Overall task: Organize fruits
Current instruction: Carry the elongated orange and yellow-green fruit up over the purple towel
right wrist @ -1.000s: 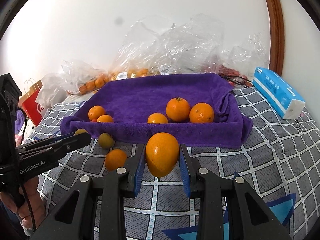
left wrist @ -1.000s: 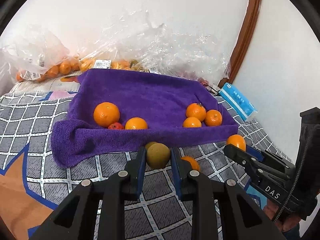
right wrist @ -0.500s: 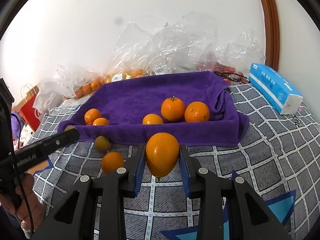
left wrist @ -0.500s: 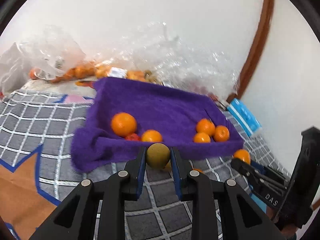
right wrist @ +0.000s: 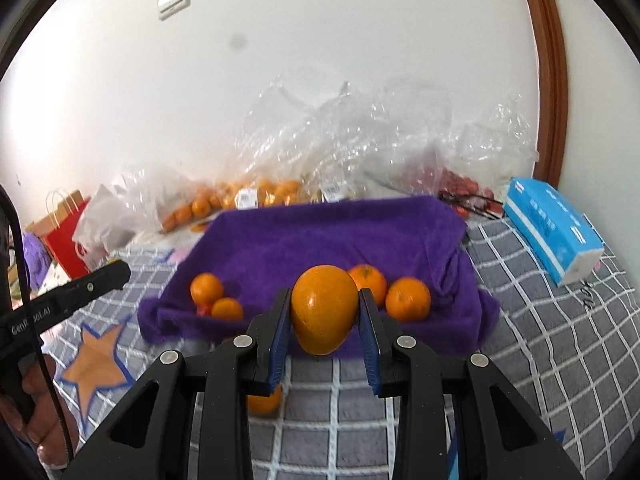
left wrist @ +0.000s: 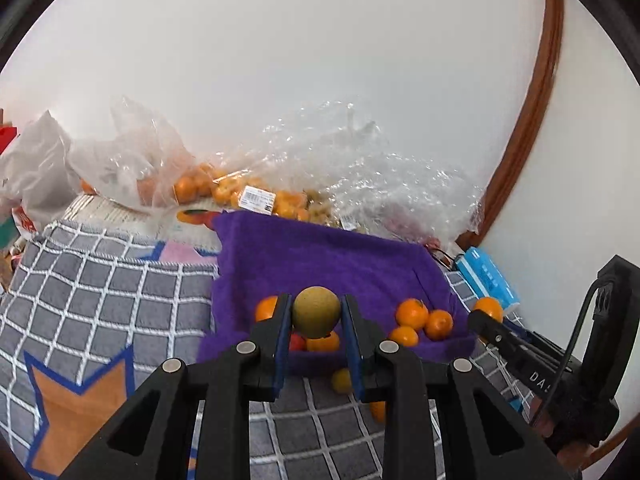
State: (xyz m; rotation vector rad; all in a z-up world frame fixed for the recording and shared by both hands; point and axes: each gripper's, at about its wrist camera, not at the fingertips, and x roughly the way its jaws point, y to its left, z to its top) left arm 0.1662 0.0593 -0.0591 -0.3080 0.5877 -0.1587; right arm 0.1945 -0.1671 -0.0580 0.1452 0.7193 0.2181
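Note:
My left gripper (left wrist: 316, 322) is shut on a round green-brown fruit (left wrist: 316, 312), held above the front edge of a purple towel (left wrist: 320, 264). My right gripper (right wrist: 325, 312) is shut on a large oval orange (right wrist: 323, 308), also lifted in front of the same purple towel (right wrist: 320, 236). On the towel lie two oranges with a small red fruit at the left (right wrist: 206, 288) and a group of oranges at the right (right wrist: 408, 298). A yellowish fruit (left wrist: 341, 380) and an orange (right wrist: 264, 402) lie on the checked blanket before the towel. Each gripper shows in the other's view, at the edge.
Clear plastic bags (left wrist: 360, 176) holding more oranges are piled along the wall behind the towel. A blue tissue pack (right wrist: 554, 232) lies to the right on the grey checked blanket (right wrist: 560, 340). A red paper bag (right wrist: 64, 236) stands at far left. A wooden door frame (right wrist: 552, 80) rises at right.
Both grippers rose off the blanket with their fruits still held. The towel and the loose fruits now sit lower and farther in both views.

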